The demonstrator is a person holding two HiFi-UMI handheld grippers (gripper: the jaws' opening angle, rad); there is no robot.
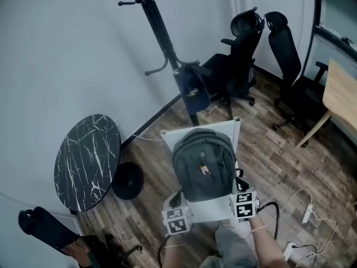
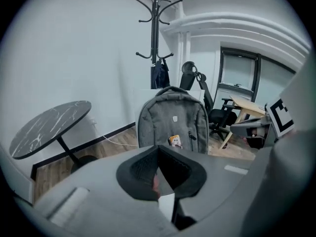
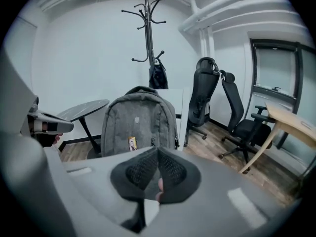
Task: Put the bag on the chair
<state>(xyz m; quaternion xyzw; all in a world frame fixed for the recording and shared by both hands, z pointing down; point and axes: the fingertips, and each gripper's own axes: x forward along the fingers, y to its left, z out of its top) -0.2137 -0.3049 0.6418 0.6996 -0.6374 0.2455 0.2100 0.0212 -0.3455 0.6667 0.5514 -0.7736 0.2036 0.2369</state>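
A grey backpack stands upright on the seat of a white chair, leaning against its backrest. My left gripper is at the chair's near edge, just below the bag's left corner. My right gripper is beside the bag's right corner. In the left gripper view the backpack stands a little way ahead of the left gripper, whose jaws are shut with nothing between them. In the right gripper view the right gripper is likewise shut and empty, short of the backpack.
A round black marble table stands left of the chair. Behind it is a coat rack with a dark blue bag hanging on it. Two black office chairs and a wooden table are at the right. A power strip and cables lie on the floor.
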